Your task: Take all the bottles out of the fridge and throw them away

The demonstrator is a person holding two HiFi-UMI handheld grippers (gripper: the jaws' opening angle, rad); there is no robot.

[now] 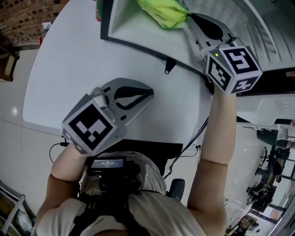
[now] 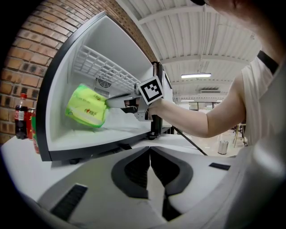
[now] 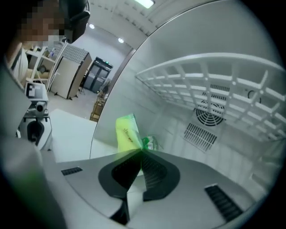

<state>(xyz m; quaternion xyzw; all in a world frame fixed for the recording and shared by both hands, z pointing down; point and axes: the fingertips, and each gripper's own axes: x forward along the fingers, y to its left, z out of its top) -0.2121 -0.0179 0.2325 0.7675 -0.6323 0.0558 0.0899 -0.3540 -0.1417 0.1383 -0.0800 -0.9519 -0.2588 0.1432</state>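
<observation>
A small white fridge [image 1: 138, 34] stands open on the white table [image 1: 69, 73]. Inside it is a bright green soft packet [image 1: 163, 11], also seen in the left gripper view [image 2: 86, 112] and the right gripper view [image 3: 125, 133]. My right gripper [image 1: 188, 18] reaches into the fridge and is shut on the packet's edge [image 3: 142, 150]. My left gripper [image 1: 150, 92] hovers over the table in front of the fridge, its jaws shut with nothing in them [image 2: 150, 150]. A dark cola bottle [image 2: 20, 117] and a red one [image 2: 32, 129] stand outside, beside the fridge's left wall.
A white wire shelf [image 3: 210, 76] spans the upper part of the fridge, with a round fan vent [image 3: 210, 109] on the back wall. A black cable [image 1: 193, 138] hangs off the table's near edge. Brick wall [image 2: 18, 76] stands behind the bottles.
</observation>
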